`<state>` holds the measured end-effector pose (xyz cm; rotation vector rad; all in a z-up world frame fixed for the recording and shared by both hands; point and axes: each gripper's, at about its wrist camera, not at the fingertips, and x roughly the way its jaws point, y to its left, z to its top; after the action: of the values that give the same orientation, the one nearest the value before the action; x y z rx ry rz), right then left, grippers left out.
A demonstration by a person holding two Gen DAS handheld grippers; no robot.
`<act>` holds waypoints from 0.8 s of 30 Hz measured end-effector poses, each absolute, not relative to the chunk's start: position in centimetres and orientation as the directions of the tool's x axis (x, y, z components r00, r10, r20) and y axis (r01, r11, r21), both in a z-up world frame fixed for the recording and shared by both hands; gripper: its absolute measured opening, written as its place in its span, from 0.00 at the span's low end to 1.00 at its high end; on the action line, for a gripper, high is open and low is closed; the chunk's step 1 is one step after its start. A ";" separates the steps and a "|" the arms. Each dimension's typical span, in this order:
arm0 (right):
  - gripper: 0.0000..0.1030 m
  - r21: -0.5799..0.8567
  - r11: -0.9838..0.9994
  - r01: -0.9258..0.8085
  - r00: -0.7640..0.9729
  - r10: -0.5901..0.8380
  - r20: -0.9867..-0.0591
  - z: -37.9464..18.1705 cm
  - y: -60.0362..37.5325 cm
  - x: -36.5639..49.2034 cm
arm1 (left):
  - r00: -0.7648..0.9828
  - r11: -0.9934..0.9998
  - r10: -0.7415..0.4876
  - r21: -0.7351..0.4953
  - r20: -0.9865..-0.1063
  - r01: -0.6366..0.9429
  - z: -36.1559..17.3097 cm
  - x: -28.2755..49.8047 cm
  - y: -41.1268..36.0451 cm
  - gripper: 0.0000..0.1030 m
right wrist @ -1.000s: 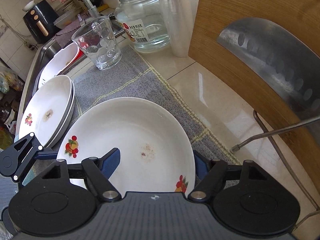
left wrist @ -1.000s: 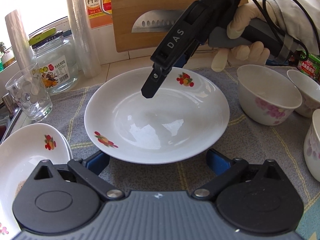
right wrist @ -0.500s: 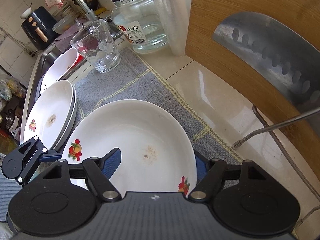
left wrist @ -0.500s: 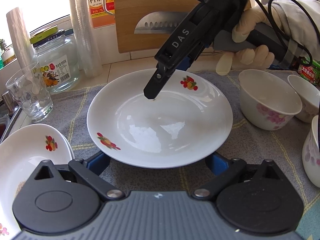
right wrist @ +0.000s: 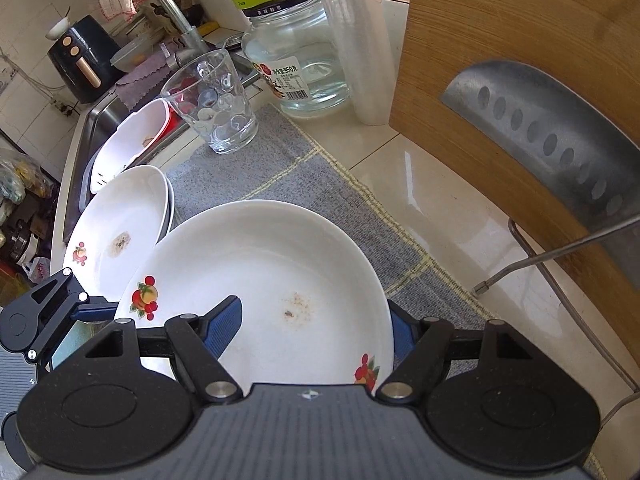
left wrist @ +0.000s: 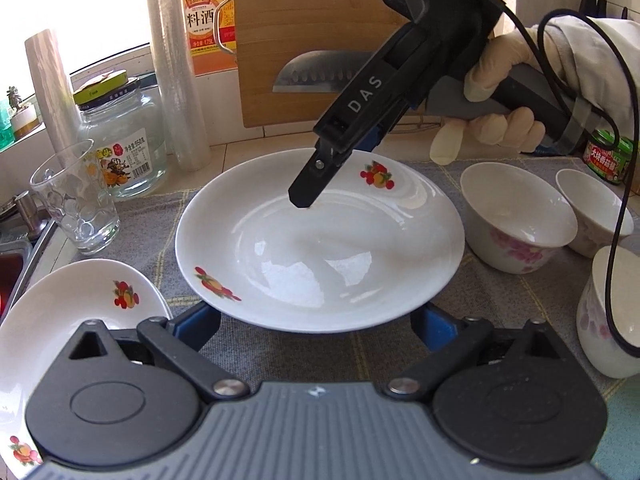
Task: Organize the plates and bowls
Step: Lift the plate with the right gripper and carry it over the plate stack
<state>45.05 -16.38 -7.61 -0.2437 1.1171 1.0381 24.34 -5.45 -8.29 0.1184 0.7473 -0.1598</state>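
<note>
Kitchen counter with grey mat [left wrist: 256,344], plates and bowls laid out beside the sink

Large fruit-print plate [left wrist: 320,240] sits on the mat, between a stack of matching plates [right wrist: 120,220] on the sink side and three floral bowls [left wrist: 516,220] opposite. Right gripper [right wrist: 316,328] straddles the plate's far rim, jaws apart, one blue pad over the dish, one outside. Left gripper [left wrist: 316,320] is spread wide at the near rim. Drinking glass [right wrist: 212,100], jar [right wrist: 296,60] and cutting board [left wrist: 316,40] with cleaver stand behind

"DAS" on right hand-held gripper [left wrist: 308,200]; "料酒" on bottle [left wrist: 208,20].
</note>
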 end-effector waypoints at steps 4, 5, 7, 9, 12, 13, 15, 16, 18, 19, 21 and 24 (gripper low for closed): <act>0.78 0.306 0.532 -0.790 0.057 0.560 -0.827 -6.9 -16.0 44.3 | 0.724 0.982 -0.103 0.048 -0.682 0.185 -7.8 23.9 -5.2 0.97; 0.78 0.302 0.531 -0.792 0.059 0.560 -0.827 -6.7 -15.9 44.1 | 0.724 0.982 -0.104 0.046 -0.681 0.185 -7.6 23.8 -5.0 0.97; 0.78 0.302 0.530 -0.792 0.060 0.561 -0.826 -6.4 -15.6 43.7 | 0.722 0.982 -0.105 0.043 -0.683 0.184 -7.2 23.5 -4.7 0.97; 0.78 0.302 0.527 -0.795 0.062 0.565 -0.823 -6.0 -15.4 43.3 | 0.723 0.983 -0.106 0.040 -0.682 0.182 -6.9 23.2 -4.3 0.97; 0.78 0.291 0.523 -0.801 0.070 0.565 -0.822 -5.4 -14.8 42.6 | 0.729 0.983 -0.104 0.043 -0.677 0.180 -6.5 22.4 -3.8 0.97; 0.78 0.286 0.522 -0.804 0.074 0.564 -0.823 -5.2 -14.6 42.3 | 0.730 0.983 -0.104 0.043 -0.675 0.180 -6.3 22.1 -3.6 0.97; 0.78 0.286 0.519 -0.805 0.074 0.567 -0.820 -4.9 -14.2 41.8 | 0.728 0.983 -0.102 0.044 -0.677 0.178 -6.1 21.8 -3.2 0.97; 0.78 0.288 0.517 -0.806 0.073 0.570 -0.819 -4.8 -14.1 41.7 | 0.728 0.983 -0.101 0.043 -0.678 0.177 -6.1 21.6 -3.0 0.97; 0.78 0.291 0.513 -0.808 0.072 0.575 -0.815 -4.5 -13.6 41.0 | 0.727 0.984 -0.101 0.038 -0.679 0.172 -5.8 21.2 -2.5 0.97; 0.78 0.290 0.511 -0.809 0.071 0.575 -0.815 -4.4 -13.3 40.8 | 0.727 0.985 -0.100 0.037 -0.679 0.170 -5.8 20.9 -2.2 0.97; 0.78 0.284 0.505 -0.815 0.071 0.574 -0.816 -4.2 -12.6 40.2 | 0.730 0.986 -0.094 0.040 -0.677 0.165 -5.5 20.3 -1.7 0.97; 0.78 0.288 0.496 -0.819 0.065 0.579 -0.813 -4.1 -11.5 39.4 | 0.732 0.987 -0.084 0.046 -0.676 0.156 -5.2 19.4 -0.8 0.97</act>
<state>39.44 -11.46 -4.07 -0.2761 1.0637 1.0747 19.38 -0.83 -5.16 0.1018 0.7385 -0.1323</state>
